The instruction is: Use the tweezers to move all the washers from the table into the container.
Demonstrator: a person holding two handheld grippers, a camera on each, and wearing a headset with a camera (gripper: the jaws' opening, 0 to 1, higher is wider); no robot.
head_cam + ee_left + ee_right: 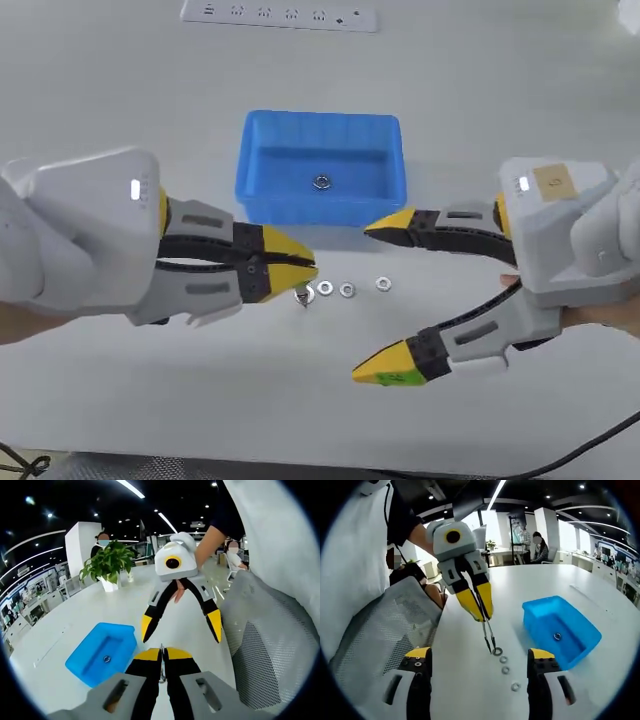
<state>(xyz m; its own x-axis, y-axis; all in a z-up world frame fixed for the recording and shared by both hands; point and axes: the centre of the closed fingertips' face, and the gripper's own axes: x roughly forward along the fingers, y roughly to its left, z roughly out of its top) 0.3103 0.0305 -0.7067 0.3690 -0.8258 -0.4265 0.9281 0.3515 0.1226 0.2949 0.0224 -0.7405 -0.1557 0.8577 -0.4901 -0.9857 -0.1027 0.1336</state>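
My left gripper [303,266] is shut on thin metal tweezers [489,636]. The tweezers point down at the table, and their tips rest at the end washer [497,651] of a short row of several small washers [347,290]. I cannot tell whether that washer is pinched. Behind the row stands the blue container [260,160] with one washer [321,182] inside. My right gripper [380,300] is open to the right of the row, with its jaws spread wide and nothing between them. In the left gripper view the right gripper [181,626] faces me above the shut jaws.
A white power strip [280,14] lies at the table's far edge. A dark cable [600,440] runs along the near right corner. A grey mesh chair [385,625] and a person's arm sit close behind the grippers. A potted plant [107,562] stands farther down the table.
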